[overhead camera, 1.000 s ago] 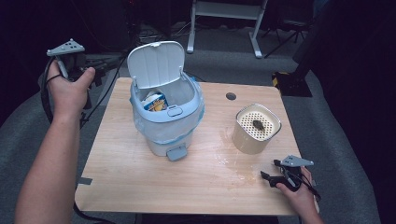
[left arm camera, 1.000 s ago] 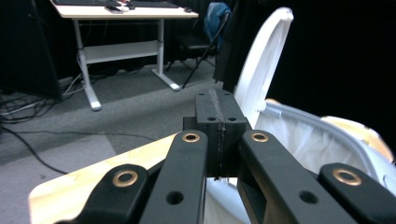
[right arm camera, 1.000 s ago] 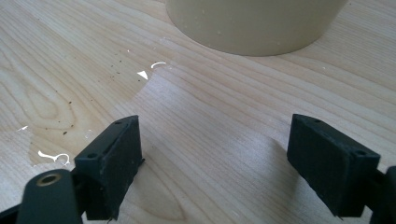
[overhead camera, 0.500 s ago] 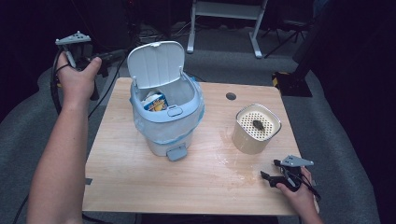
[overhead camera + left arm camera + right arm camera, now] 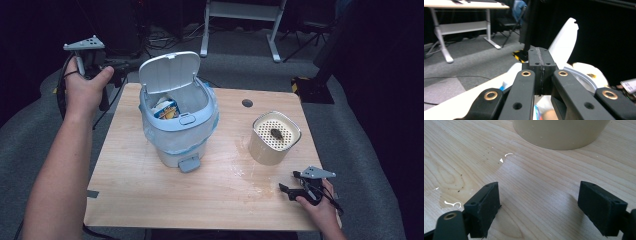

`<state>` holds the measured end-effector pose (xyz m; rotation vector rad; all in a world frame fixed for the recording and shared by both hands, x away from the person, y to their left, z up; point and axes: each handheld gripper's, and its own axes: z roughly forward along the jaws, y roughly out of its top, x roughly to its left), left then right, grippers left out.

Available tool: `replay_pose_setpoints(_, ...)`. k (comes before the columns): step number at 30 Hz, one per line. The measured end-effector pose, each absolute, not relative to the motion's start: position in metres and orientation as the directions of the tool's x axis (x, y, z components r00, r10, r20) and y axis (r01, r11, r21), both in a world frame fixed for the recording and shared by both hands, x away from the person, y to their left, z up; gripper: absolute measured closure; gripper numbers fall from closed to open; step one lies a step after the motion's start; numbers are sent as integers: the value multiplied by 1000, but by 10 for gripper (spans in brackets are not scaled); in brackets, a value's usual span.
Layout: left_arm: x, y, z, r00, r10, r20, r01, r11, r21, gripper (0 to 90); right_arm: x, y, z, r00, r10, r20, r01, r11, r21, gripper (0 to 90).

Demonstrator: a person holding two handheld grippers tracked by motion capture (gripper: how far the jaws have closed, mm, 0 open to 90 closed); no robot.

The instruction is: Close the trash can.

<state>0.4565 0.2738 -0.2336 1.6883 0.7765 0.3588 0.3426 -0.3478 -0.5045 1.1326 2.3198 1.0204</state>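
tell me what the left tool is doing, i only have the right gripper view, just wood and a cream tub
Observer: The left tool is shut with nothing between its jaws, raised off the table's far left corner.
Operator: what's it pointing at
Observer: At a pale blue bin with a plastic liner, its white lid standing open.
Operator: anything in the bin
Observer: A small blue and white carton lies inside it.
Operator: and my cream tub, whats on top
Observer: The cream tub has a perforated top with one small dark bit resting on it.
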Motion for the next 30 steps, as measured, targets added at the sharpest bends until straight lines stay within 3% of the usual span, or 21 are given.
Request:
replay_pose_setpoints(15,423,249,-254,786,609,-103,304,-236,923,900,343,-348,-505,-612,791,-9,528,417,740,179)
replay_pose_setpoints(24,415,231,-263,815,562,-137,333,-263,905,900,343,-348,-505,-612,791,-9,528,417,740,179)
replay_pose_setpoints(30,414,216,-265,820,563,-108,328,-306,894,899,343,-348,-504,-612,791,-9,528,417,740,180)
